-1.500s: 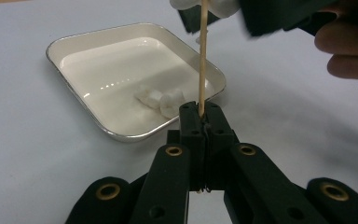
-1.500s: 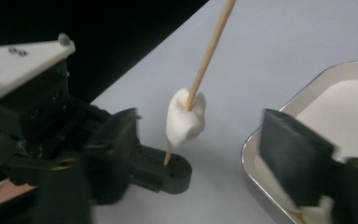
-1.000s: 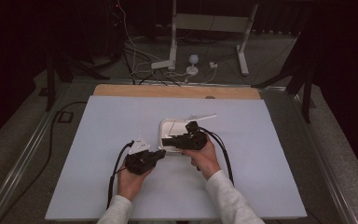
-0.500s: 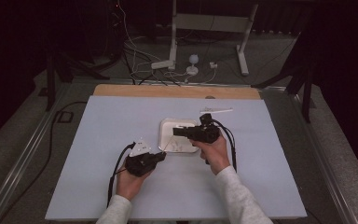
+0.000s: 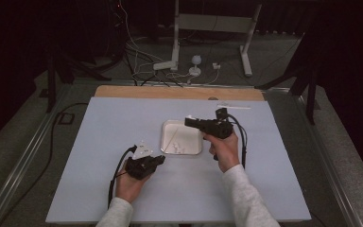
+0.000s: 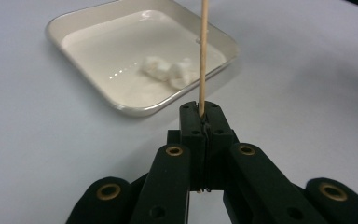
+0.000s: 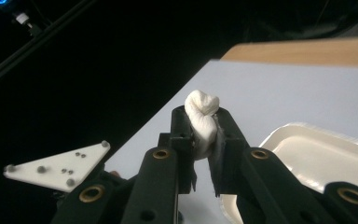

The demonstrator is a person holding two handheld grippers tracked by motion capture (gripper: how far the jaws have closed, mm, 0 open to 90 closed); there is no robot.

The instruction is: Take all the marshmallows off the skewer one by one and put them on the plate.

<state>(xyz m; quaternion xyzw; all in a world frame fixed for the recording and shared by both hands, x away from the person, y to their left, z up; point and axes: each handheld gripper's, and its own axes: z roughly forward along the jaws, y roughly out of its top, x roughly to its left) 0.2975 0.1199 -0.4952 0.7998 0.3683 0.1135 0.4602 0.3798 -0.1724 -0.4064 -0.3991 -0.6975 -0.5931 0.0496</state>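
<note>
The room is dark, with cables, a white stand's legs and a small white bulb-like object on the grey floor beyond the table [image 5: 123,189]. The table is a pale blue-grey sheet with a strip of bare wood along its far edge.

Near the middle of the table, a little toward the far edge, sits one shallow white tray [image 5: 166,137]. In it lie a few white marshmallow pieces [image 6: 170,72], perhaps three, though they clump together and the count is hard to make out. On the sheet by the far right corner lies a thin white strip that I cannot identify.

The left gripper [image 6: 200,109] rests low on the table just near-left of the tray, its jaws pressed together on one thin wooden skewer [image 6: 203,51]. The skewer runs from the jaw tips out over the tray's near rim and crosses in front of the pieces.

The right gripper [image 7: 200,135] is held up above the tray's right edge, pointing left across it. Its jaws are pinching one white marshmallow [image 7: 203,119], which is squeezed and bulges out past the tips. Nothing stands between this marshmallow and the skewer; they are well apart.
</note>
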